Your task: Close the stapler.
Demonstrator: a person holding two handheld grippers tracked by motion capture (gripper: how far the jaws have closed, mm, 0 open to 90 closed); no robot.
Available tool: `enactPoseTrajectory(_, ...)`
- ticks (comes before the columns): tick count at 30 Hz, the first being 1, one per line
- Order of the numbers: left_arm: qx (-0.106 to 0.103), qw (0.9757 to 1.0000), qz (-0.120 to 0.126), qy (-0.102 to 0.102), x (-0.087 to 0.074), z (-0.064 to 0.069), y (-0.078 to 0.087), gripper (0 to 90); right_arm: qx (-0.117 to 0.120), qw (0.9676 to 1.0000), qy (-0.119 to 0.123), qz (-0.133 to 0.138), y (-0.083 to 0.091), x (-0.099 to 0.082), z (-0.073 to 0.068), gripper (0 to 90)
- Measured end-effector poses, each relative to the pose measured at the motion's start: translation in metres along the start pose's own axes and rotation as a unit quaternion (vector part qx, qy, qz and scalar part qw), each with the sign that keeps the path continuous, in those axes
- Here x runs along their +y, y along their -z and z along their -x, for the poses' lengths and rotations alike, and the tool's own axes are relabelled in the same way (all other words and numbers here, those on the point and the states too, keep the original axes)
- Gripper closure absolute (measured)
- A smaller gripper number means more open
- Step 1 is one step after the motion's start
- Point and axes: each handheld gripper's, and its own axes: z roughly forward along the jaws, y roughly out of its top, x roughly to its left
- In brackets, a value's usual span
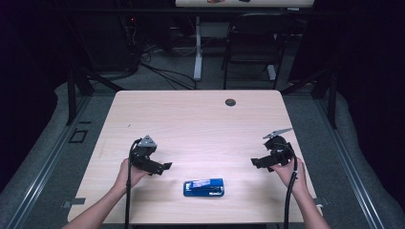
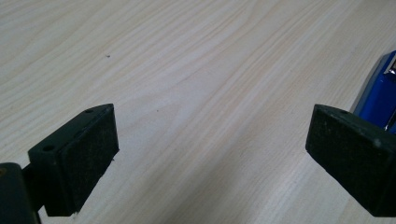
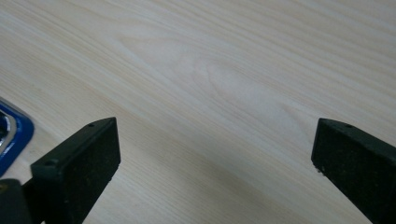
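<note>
A blue stapler (image 1: 204, 187) lies flat on the light wooden table (image 1: 200, 119), near the front edge and between my two hands. My left gripper (image 1: 165, 167) is held just left of it, open, jaws pointing right, nothing between them. In the left gripper view the stapler (image 2: 380, 95) peeks past the right jaw while the left gripper (image 2: 210, 154) stands wide over bare wood. My right gripper (image 1: 255, 163) sits to the stapler's right, open and empty, jaws pointing left. In the right gripper view the stapler's blue end (image 3: 11, 133) shows at the left edge beside the right gripper (image 3: 215, 158).
A round dark cable grommet (image 1: 230, 102) is set in the table near its far edge. Beyond the table stand a black chair (image 1: 253, 43) and a white desk leg (image 1: 197, 47) with cables on the floor. Dark frame posts flank the table.
</note>
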Motion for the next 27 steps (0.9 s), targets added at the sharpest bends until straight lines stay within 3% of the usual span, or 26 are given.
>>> enactPoseTrajectory(4, 0.003, 0.9999, -0.011, 0.005, -0.002, -0.005, -0.003, 2.0, 0.003, 0.9998, -0.010, -0.019, -0.008, -0.005, 0.008, 0.0)
enactPoseTrajectory(8, 0.003, 0.9995, -0.025, 0.017, -0.006, -0.011, -0.008, 0.1, 0.006, 0.9991, 0.002, -0.042, -0.019, -0.009, 0.009, 0.0)
enactPoseTrajectory(12, 0.006, 0.9987, -0.045, 0.022, -0.010, -0.016, -0.014, 0.1, 0.020, 0.9970, 0.005, -0.074, -0.031, -0.014, 0.012, 0.0)
enactPoseTrajectory(14, 0.000, 0.9984, -0.049, 0.027, -0.011, -0.017, -0.017, 0.1, 0.026, 0.9967, -0.001, -0.077, -0.037, -0.018, 0.012, 0.0)
enactPoseTrajectory(15, 0.000, 0.9983, -0.052, 0.027, -0.011, -0.018, -0.018, 0.1, 0.028, 0.9949, 0.009, -0.096, -0.039, -0.019, 0.014, 0.0)
enactPoseTrajectory(20, -0.001, 0.9976, -0.064, 0.027, -0.014, -0.018, -0.023, 0.0, 0.015, 0.9941, 0.026, -0.104, -0.047, -0.024, 0.017, 0.0)
enactPoseTrajectory(22, 0.000, 0.9973, -0.068, 0.026, -0.014, -0.017, -0.025, 0.0, 0.009, 0.9958, 0.019, -0.089, -0.048, -0.026, 0.017, 0.0)
enactPoseTrajectory(24, 0.003, 0.9974, -0.068, 0.022, -0.014, -0.017, -0.025, 0.0, 0.005, 0.9946, 0.035, -0.097, -0.048, -0.026, 0.016, 0.0)
enactPoseTrajectory(27, 0.005, 0.9975, -0.068, 0.019, -0.014, -0.016, -0.026, 0.0, 0.005, 0.9955, 0.034, -0.088, -0.048, -0.028, 0.016, 0.0)
